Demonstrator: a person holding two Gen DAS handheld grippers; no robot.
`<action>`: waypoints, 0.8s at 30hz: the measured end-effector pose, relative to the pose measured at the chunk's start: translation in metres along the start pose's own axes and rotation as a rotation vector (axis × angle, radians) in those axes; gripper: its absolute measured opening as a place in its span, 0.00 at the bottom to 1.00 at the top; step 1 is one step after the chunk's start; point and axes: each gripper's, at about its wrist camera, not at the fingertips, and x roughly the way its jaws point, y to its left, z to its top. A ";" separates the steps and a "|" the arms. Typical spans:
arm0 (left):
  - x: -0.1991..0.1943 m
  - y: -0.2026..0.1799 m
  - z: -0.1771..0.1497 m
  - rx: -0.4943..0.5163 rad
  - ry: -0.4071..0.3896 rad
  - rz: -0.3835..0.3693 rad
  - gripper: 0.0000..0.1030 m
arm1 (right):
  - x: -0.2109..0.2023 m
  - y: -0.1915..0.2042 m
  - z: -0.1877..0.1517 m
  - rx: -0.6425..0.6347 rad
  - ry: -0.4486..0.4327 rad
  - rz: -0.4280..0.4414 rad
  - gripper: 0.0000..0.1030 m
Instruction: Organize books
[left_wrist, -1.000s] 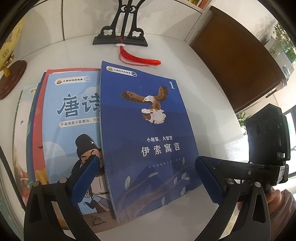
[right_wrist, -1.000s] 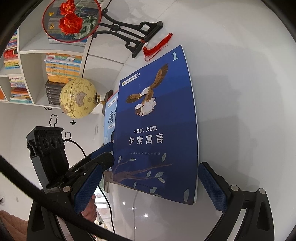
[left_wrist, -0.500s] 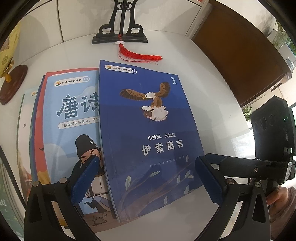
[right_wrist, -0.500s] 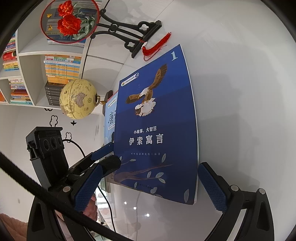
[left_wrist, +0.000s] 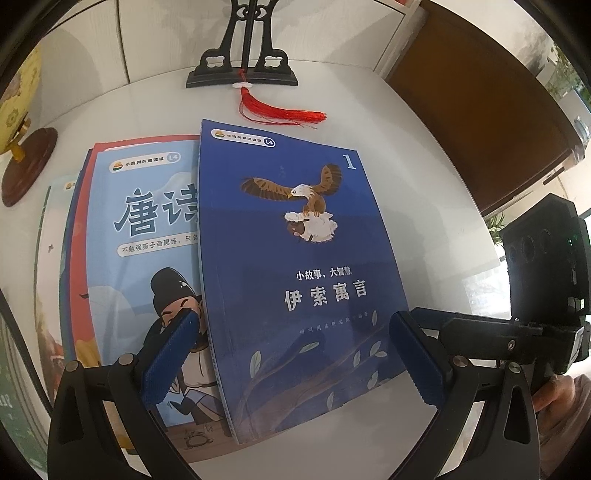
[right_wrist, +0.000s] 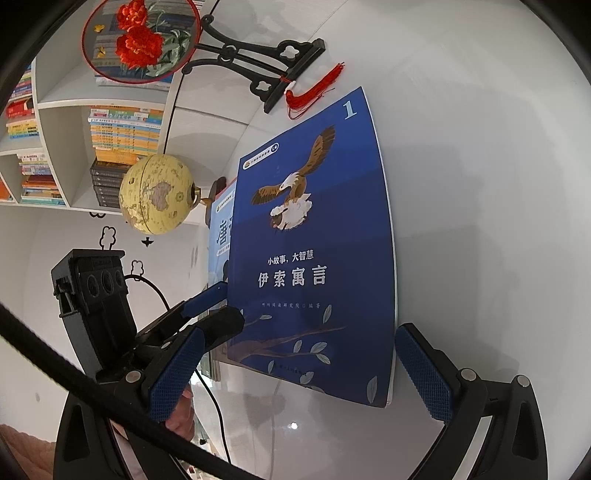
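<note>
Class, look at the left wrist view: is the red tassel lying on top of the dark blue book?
No, the tassel lies on the table beyond the book's top edge.

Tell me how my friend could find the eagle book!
Look on the white table, in front of the black stand with the red tassel. The eagle book lies on top of the book pile; it's dark blue, marked "1".

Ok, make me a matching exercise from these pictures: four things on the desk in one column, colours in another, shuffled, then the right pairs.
Things:
1. eagle book
2. tassel
3. globe
4. stand

Colours:
A. red
B. black
C. dark blue
D. yellow

Pairs: 1-C, 2-A, 3-D, 4-B
</note>
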 end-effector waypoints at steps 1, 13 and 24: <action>0.000 0.000 0.000 -0.002 -0.001 -0.002 0.99 | 0.000 0.000 0.000 -0.003 0.002 0.000 1.00; -0.001 -0.003 -0.005 0.031 -0.033 0.008 0.99 | -0.001 0.008 -0.008 -0.120 -0.043 -0.036 1.00; -0.003 -0.004 -0.006 0.027 -0.054 0.015 0.99 | -0.002 0.008 -0.007 -0.180 -0.066 -0.052 1.00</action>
